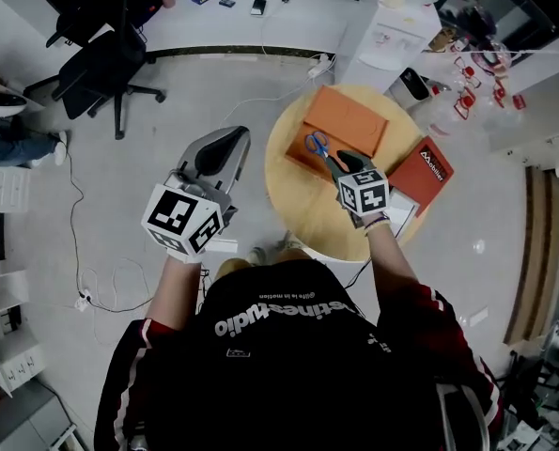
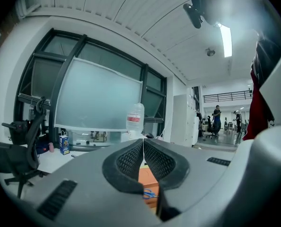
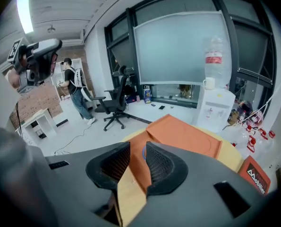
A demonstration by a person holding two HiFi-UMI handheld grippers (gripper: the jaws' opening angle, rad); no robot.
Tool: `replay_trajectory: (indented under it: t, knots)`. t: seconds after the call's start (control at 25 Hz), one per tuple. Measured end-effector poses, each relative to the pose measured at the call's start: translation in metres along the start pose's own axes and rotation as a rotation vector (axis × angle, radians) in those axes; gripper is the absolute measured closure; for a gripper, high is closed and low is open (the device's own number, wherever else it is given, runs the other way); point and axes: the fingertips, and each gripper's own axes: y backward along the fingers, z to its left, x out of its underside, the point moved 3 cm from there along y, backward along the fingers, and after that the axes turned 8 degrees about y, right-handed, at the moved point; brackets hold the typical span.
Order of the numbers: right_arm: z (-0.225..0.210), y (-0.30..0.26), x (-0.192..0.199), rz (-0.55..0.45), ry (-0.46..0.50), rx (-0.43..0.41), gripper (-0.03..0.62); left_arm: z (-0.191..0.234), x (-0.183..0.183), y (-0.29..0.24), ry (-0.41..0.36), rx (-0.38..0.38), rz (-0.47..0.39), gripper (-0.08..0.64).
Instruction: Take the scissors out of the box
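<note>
- Approach step, by the look of it: scissors point(image 1: 317, 145) lying in the open orange box point(image 1: 352, 118) on the round worktop point(image 1: 293, 195), not yet gripped.
- Right tool point(image 1: 345, 165) poised just beside the blades, jaws slightly apart and clamped on nothing (blue handle loop glimpsed through the gap).
- Left tool point(image 2: 143, 142) off to the side over the floor, jaws pressed together, empty.
- Next, most likely: lowering the right tool astride the scissors, closing firmly, then lifting clear of the box wall.

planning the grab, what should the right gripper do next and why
Probably ease the right gripper forward and down onto the scissors: its jaws stand apart, gripping nothing, and the blue handles lie in the orange box just ahead.
</note>
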Motion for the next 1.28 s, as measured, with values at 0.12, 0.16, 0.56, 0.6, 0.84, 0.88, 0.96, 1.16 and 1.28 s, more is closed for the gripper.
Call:
replay_trajectory:
  t: [0.12,0.16,0.56,0.6,0.84,0.88,0.96,1.16,1.28]
  knots:
    - [-0.006,-0.022,0.012,0.046,0.023,-0.026,0.476,0.002,0.008,-0.001,0.008,-0.038,0.007,0.538]
    - [-0.008,-0.029,0.014,0.057,0.030,-0.033,0.476,0.003,0.011,-0.002,0.009,-0.049,0.010,0.538]
    - [-0.025,-0.095,0.040,0.189,0.095,-0.066,0.472,0.012,0.028,-0.007,0.028,-0.122,0.022,0.538]
    - [-0.026,-0.101,0.043,0.204,0.106,-0.072,0.472,0.013,0.030,-0.007,0.032,-0.129,0.027,0.538]
    - [-0.032,-0.128,0.058,0.290,0.107,-0.075,0.472,0.023,0.040,-0.004,0.041,-0.171,0.049,0.538]
    - [-0.034,-0.132,0.060,0.300,0.107,-0.070,0.472,0.025,0.042,-0.004,0.043,-0.176,0.053,0.538]
    - [-0.036,-0.139,0.062,0.318,0.109,-0.063,0.472,0.027,0.044,-0.003,0.049,-0.186,0.061,0.538]
    - [-0.037,-0.148,0.059,0.322,0.133,-0.050,0.472,0.034,0.043,-0.003,0.053,-0.201,0.065,0.538]
    - [-0.034,-0.149,0.058,0.326,0.142,-0.072,0.472,0.037,0.044,-0.002,0.062,-0.205,0.065,0.538]
